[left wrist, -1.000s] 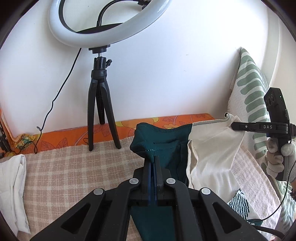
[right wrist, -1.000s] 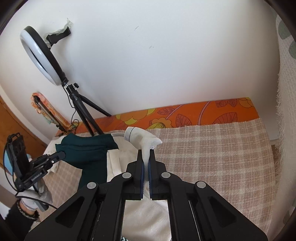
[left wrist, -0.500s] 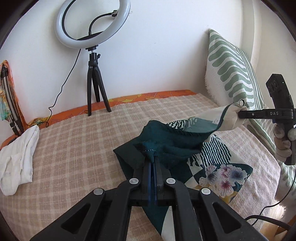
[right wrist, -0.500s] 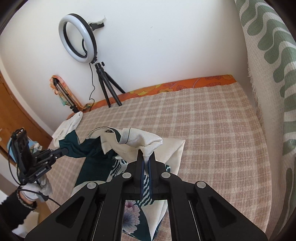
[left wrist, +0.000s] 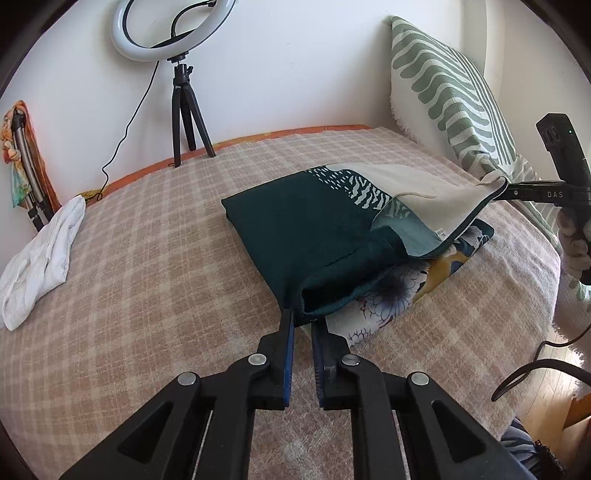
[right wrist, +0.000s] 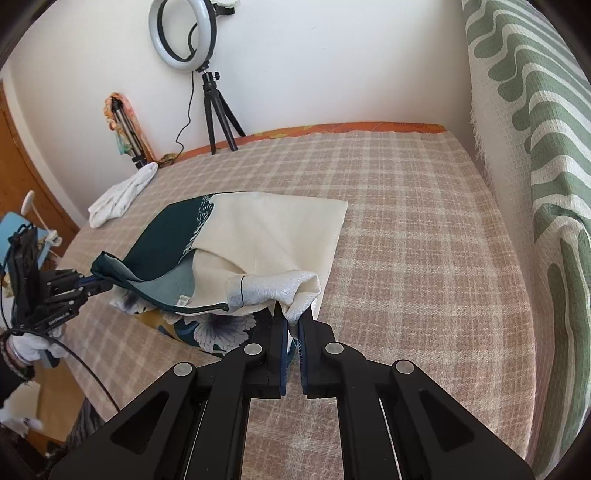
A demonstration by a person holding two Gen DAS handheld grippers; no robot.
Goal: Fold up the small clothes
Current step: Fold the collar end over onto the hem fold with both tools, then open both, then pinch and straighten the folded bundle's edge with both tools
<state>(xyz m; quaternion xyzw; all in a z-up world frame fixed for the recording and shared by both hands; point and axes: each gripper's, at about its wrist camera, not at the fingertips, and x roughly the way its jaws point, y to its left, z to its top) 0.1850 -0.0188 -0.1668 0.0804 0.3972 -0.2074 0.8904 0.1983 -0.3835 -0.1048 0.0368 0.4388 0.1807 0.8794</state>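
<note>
Left wrist view: the left gripper [left wrist: 302, 320] is pinching the dark green corner of the garment [left wrist: 306, 236] between slightly parted jaws, cloth filling the gap. The garment is lying folded on the checked blanket [left wrist: 147, 266], its fold edge running toward 11 o'clock and its floral underlayer showing along the near hem at 3 o'clock. The right gripper [left wrist: 508, 190] is gripping the cream corner at 2 o'clock, raised off the bed. Bare blanket is extending toward 9 o'clock as far as a white cloth [left wrist: 40, 258]; the ring light [left wrist: 170, 33] is standing on its tripod at 11 o'clock, and the striped cushion [left wrist: 450, 92] is bounding the bed at 1 o'clock.

Right wrist view: the right gripper [right wrist: 293, 325] is clamping the bunched cream corner, which is draping over both fingertips. The garment [right wrist: 258, 236] is spreading toward 11 o'clock, with the left gripper [right wrist: 96, 285] holding the green corner at 9 o'clock. Open blanket [right wrist: 424, 240] is stretching from 12 to 3 o'clock up to the cushion [right wrist: 535, 110].
</note>
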